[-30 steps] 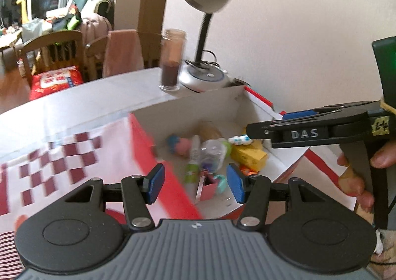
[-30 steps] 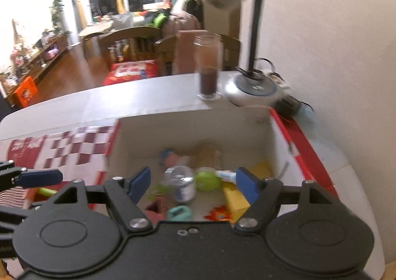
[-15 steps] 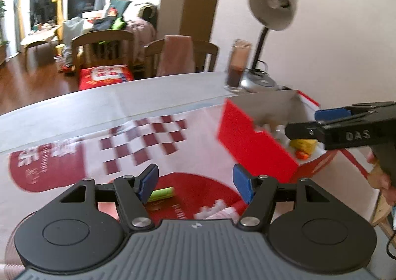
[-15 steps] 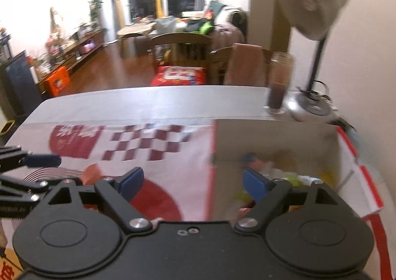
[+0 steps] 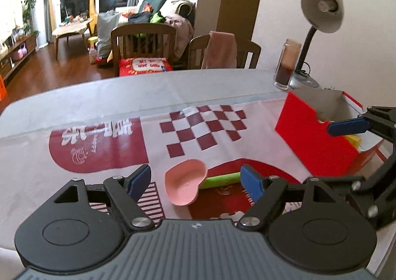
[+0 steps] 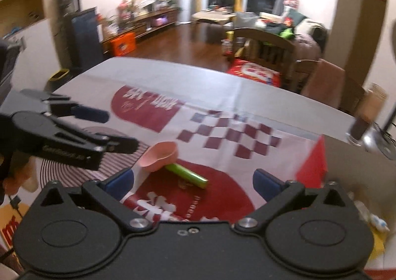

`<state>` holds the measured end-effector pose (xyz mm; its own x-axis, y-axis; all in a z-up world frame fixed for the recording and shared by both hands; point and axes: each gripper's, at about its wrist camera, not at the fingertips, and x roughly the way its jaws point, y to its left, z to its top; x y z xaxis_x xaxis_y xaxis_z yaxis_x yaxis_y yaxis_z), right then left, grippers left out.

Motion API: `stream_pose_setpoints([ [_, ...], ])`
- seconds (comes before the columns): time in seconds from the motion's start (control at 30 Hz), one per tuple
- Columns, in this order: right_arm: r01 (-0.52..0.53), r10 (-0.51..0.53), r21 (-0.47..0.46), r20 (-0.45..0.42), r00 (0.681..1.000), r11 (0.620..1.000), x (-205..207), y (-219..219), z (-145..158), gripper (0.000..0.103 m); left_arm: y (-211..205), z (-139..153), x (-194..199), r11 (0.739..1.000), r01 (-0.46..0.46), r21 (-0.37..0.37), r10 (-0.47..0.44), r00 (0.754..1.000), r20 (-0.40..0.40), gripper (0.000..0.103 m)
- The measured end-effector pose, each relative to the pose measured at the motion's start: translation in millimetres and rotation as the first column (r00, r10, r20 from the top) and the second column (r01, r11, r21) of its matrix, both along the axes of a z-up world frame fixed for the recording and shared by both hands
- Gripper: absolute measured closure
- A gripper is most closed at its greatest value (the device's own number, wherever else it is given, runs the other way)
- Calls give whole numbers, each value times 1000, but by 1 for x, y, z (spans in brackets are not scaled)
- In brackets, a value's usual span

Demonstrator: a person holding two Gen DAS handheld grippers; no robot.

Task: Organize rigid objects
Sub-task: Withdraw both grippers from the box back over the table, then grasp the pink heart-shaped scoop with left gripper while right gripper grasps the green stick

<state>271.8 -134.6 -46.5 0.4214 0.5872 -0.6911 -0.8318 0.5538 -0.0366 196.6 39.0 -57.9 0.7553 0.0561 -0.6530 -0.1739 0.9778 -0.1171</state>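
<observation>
A pink heart-shaped scoop (image 5: 185, 182) with a green handle (image 5: 219, 180) lies on the red and white tablecloth. It sits between the fingers of my open, empty left gripper (image 5: 195, 181). In the right wrist view the scoop (image 6: 159, 156) and its green handle (image 6: 187, 175) lie ahead of my open, empty right gripper (image 6: 194, 181). The red cardboard box (image 5: 314, 138) stands at the right with several small items inside; a yellow one (image 5: 354, 138) shows. The right gripper's blue fingertip (image 5: 346, 127) hovers by the box.
A glass jar (image 5: 287, 67) with dark contents and a desk lamp (image 5: 319, 17) stand at the table's far right by the wall. Wooden chairs (image 5: 143, 44) stand behind the far table edge. The left gripper also shows in the right wrist view (image 6: 81, 131).
Both grippers have swung left, away from the box and over the tablecloth. The scoop has come into view between the left gripper's fingers. Both stay open.
</observation>
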Motion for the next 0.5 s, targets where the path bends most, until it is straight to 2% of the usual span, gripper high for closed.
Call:
stream_pose_setpoints([
  [0.23,-118,119,-75,9,993,990,5,27,-25,0,19,-33,13,997,13,-75,-17,999,-46,24],
  [0.37,-143,148,-142,22,989,979,15,40,-45,1,28,-54,26,995,12,-95,-20,996,-86,24],
  [0.5,-168,171,-186,-2,985,968,29,52,-65,5,34,-71,37,993,21,-117,-34,993,-114,24],
])
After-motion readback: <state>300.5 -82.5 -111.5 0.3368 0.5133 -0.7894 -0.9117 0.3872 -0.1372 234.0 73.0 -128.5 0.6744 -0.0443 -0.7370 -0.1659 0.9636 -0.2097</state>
